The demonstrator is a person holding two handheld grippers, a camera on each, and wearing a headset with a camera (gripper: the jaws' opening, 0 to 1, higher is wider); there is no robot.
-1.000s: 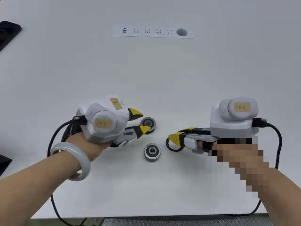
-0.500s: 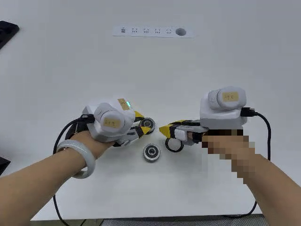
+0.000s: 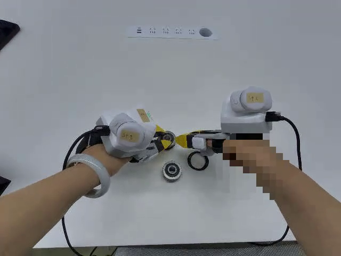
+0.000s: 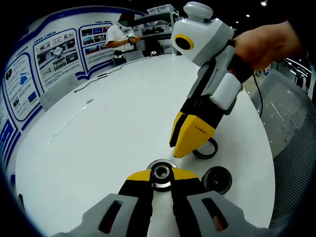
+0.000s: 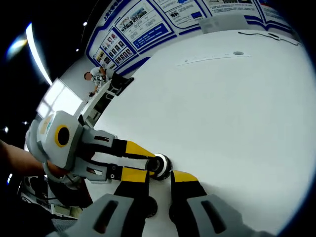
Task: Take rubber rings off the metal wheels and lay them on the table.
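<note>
We see white table [image 3: 160, 80], power strip [image 3: 170, 32] far side, wall posters [image 4: 47, 64]; left gripper [image 4: 162, 177] clamps wheel [image 4: 162, 172]. The right gripper [image 5: 159, 175], jaws apparently slightly parted, has moved in, its ring [image 3: 197, 161] now dropped.

Place: a lab or demonstration room of an office kind.
Worktop: a large white table [image 3: 80, 69] with a socket strip [image 3: 169, 32] set flush into its top.
Walls: a row of blue-framed information posters [image 4: 59, 49].
Storage: shelving [image 4: 158, 17] with boxes at the far end.
Seating: what looks like a grey mesh chair [image 4: 289, 118] beside the table.
People: a person [image 4: 121, 32] standing near the shelving.
Lighting: ceiling spotlights [image 4: 264, 3].
</note>
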